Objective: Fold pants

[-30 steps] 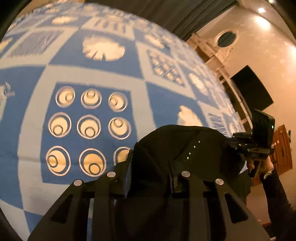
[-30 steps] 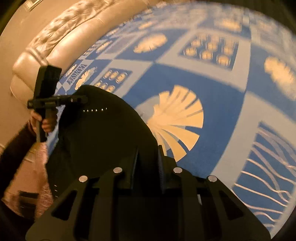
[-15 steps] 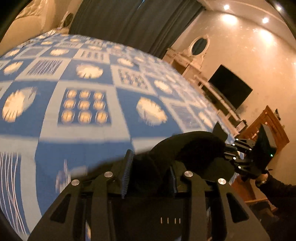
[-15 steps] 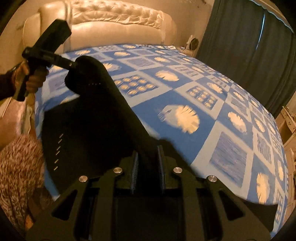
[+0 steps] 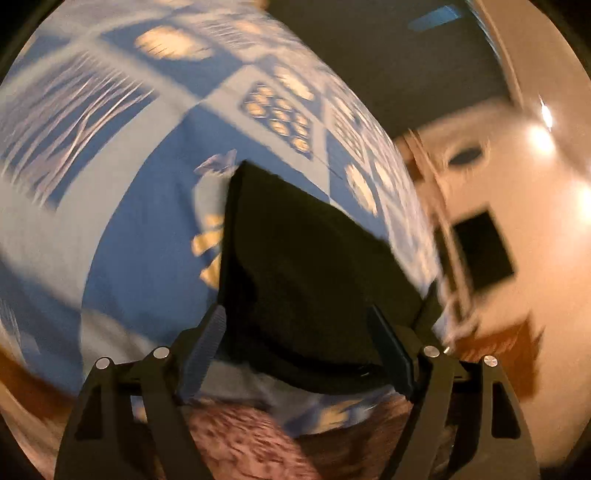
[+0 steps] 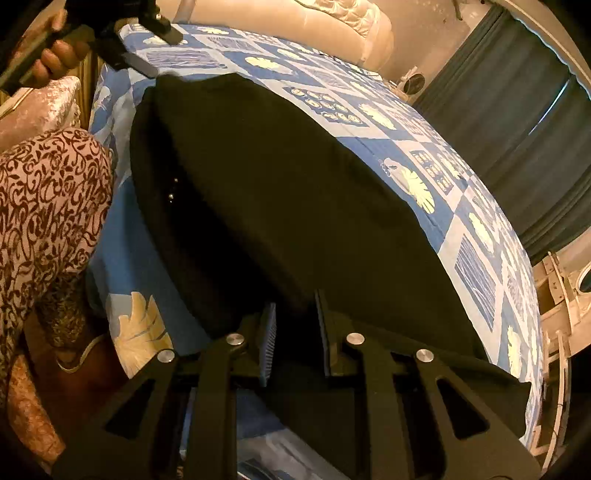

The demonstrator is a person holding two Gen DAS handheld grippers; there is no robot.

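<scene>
The black pants (image 6: pixel 280 192) lie spread along the near edge of the bed on the blue patterned bedspread (image 6: pixel 373 122). My right gripper (image 6: pixel 293 332) is shut on the pants' near edge, cloth pinched between its fingers. In the left wrist view, which is blurred, the pants (image 5: pixel 314 266) lie flat ahead and my left gripper (image 5: pixel 299 343) is wide open and empty just above their near end. The left gripper also shows in the right wrist view (image 6: pixel 140 48) at the far end of the pants, held by a hand.
The person's patterned dress (image 6: pixel 48 206) is at the bed's left edge. A cream tufted headboard (image 6: pixel 332 22) and dark curtains (image 6: pixel 517 110) stand beyond the bed. A white dresser (image 6: pixel 554 295) is at the right; a dark TV (image 5: pixel 484 251) hangs on the wall.
The pants were lifted and laid down flat on the bedspread. My left gripper has opened and let go of them. My right gripper still grips the cloth.
</scene>
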